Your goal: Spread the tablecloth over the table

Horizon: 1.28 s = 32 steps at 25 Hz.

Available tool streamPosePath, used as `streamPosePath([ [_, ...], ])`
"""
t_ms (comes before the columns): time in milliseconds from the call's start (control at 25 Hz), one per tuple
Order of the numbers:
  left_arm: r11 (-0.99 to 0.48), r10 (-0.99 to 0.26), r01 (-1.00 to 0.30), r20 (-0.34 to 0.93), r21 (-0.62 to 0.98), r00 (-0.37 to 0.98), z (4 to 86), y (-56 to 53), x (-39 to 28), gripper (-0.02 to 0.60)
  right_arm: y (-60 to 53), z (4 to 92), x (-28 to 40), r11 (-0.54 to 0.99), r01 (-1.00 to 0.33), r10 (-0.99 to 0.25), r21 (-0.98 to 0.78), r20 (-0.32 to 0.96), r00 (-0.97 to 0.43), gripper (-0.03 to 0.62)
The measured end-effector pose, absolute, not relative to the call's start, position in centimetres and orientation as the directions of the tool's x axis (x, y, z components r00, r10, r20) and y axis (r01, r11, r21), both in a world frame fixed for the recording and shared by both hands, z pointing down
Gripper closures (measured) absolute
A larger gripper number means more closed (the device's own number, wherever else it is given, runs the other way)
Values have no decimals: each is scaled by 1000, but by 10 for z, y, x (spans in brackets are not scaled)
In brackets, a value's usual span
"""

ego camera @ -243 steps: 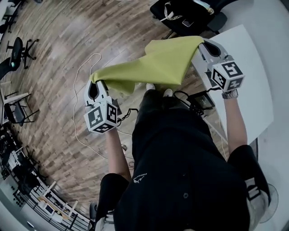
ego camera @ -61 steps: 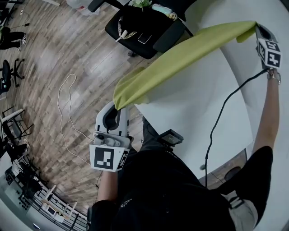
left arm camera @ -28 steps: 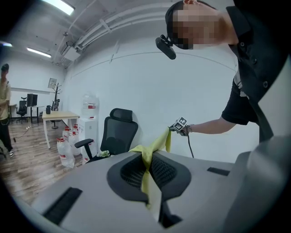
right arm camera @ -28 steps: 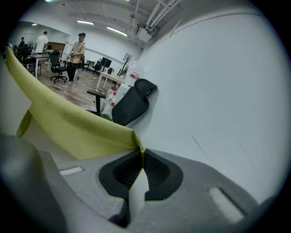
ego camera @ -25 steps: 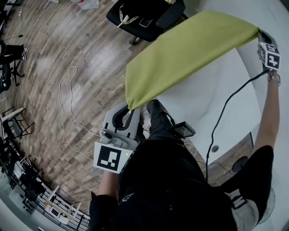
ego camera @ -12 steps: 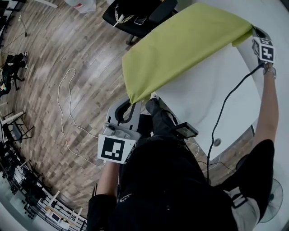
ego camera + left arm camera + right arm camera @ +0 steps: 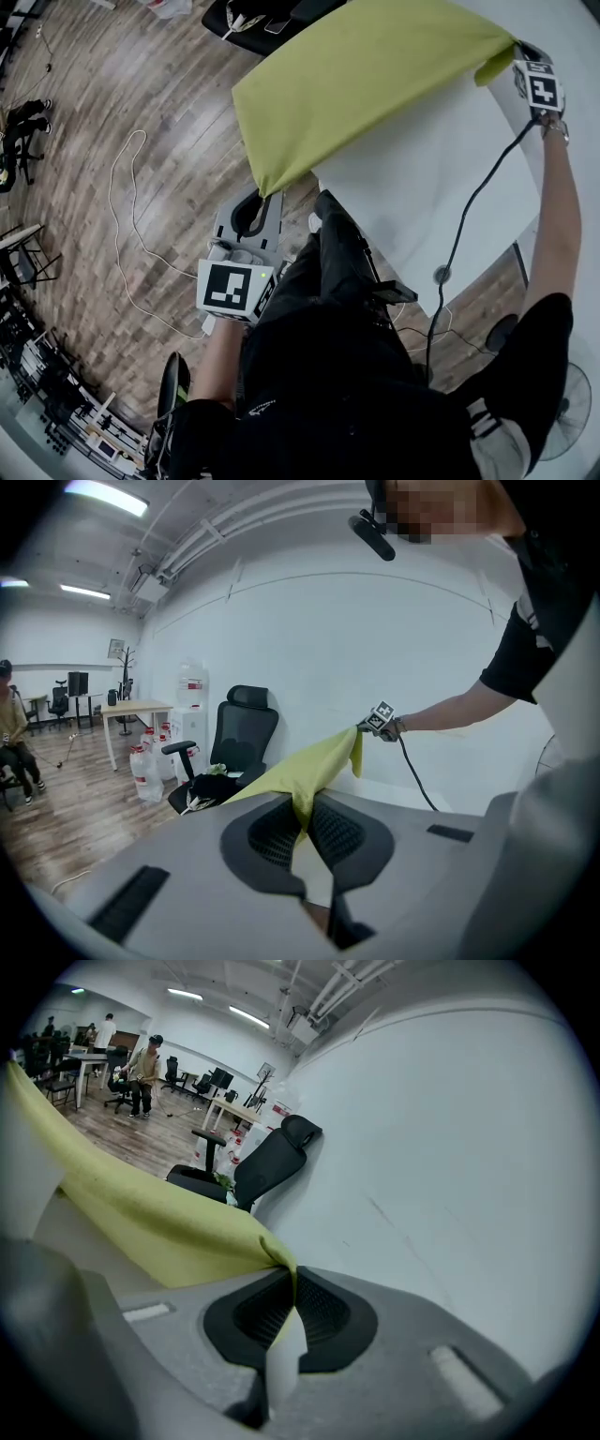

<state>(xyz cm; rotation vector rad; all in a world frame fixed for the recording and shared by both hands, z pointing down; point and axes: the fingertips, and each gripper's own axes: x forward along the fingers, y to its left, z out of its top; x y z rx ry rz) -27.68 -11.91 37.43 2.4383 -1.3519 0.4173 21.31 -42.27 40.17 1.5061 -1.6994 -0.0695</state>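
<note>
The left tool [image 7: 266, 195] and right tool [image 7: 516, 54] are each clenching 1 corner of the tablecloth [image 7: 375, 75], holding it taut above the desk [image 7: 441, 187]. Draping is underway; lowering it evenly onto the desk is likely coming next.

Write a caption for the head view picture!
Left gripper and right gripper each pinch a corner of the yellow-green tablecloth, stretched above the white table.

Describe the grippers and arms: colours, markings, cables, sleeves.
Both the left gripper and right gripper are light grey shells with black ribbed pads and a white cube of black square markers. A black cable runs from the right one. Black short-sleeved shirt, wristwatch on the right wrist.
</note>
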Motion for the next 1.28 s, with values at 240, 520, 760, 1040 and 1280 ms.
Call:
streamPosePath([
  [240,-443,-801,-894,417,73,431,387,-98,-266,574,-403,408,224,297,-767,-839,569,539,75,585],
  [520,-358,-829,-933,450,29,332,398,-84,-244,574,-396,410,239,333,-734,-847,592,530,43,585],
  [760,-262,-866,-965,446,-19,226,410,-79,-231,574,-390,409,244,329,-752,-878,571,478,-21,585],
  [1040,-172,-892,-977,442,-129,99,431,-77,-218,574,-375,439,254,368,-736,-871,568,489,-59,585],
  [1280,-111,-895,-990,442,-91,60,430,-77,-214,574,-379,445,255,378,-743,-866,552,495,-73,585],
])
